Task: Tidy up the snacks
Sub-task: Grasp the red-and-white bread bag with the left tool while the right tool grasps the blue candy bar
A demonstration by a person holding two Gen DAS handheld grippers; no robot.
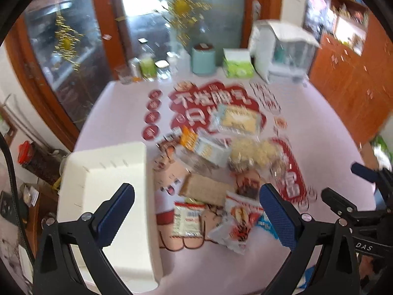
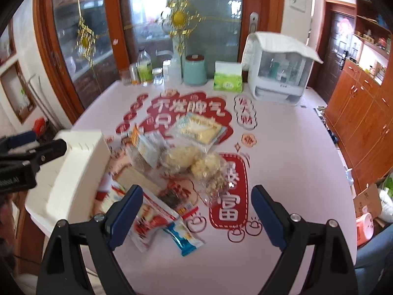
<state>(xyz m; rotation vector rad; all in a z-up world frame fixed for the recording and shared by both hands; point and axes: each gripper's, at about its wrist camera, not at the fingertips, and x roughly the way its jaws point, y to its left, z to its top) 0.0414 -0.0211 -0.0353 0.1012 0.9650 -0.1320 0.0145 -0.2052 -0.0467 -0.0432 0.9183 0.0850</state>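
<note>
Several snack packets lie in a loose pile (image 1: 211,162) in the middle of the pink table (image 1: 326,127), also seen in the right wrist view (image 2: 172,162). A white open bin (image 1: 108,196) stands left of the pile, also in the right wrist view (image 2: 73,172). My left gripper (image 1: 196,211) is open and empty above the near packets, beside the bin. My right gripper (image 2: 196,211) is open and empty above a red-and-white packet (image 2: 149,223) and a blue packet (image 2: 184,238). The right gripper also shows at the right edge of the left wrist view (image 1: 348,186).
At the table's far edge stand a teal canister (image 2: 195,70), a green tissue box (image 2: 228,80), a white lidded appliance (image 2: 280,73) and several bottles and jars (image 2: 145,71). Glass doors are behind. Wooden cabinets (image 2: 363,113) stand at the right.
</note>
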